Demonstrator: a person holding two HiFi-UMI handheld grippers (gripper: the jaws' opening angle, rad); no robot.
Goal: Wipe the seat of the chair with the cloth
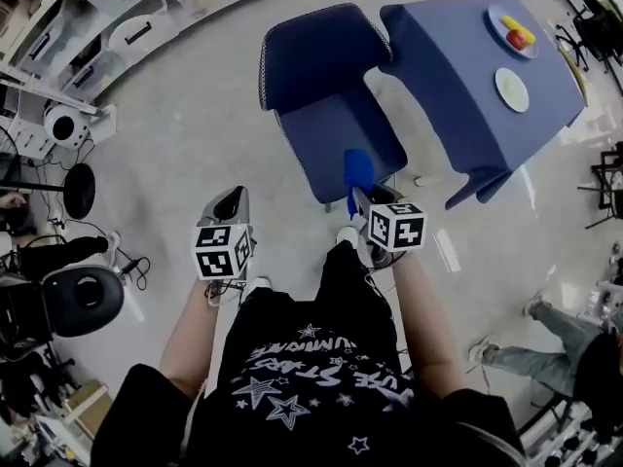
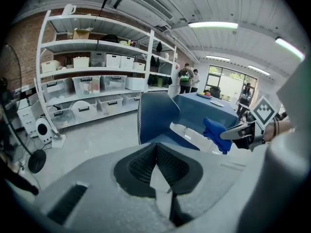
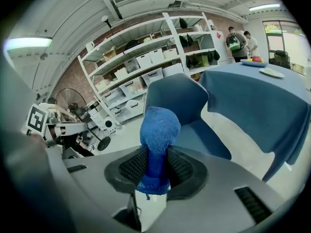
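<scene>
Cloth (image 3: 158, 130): pinched upright by right gripper (image 3: 155, 164), centre frame.
Left gripper (image 2: 156, 165): jaws pressed together, empty.
Chair (image 1: 331, 129): seen upper centre.

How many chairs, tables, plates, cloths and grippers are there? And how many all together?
chair: 1
table: 1
plates: 2, the empty plate and the fruit plate
cloth: 1
grippers: 2, the left gripper and the right gripper
Total: 7
</scene>
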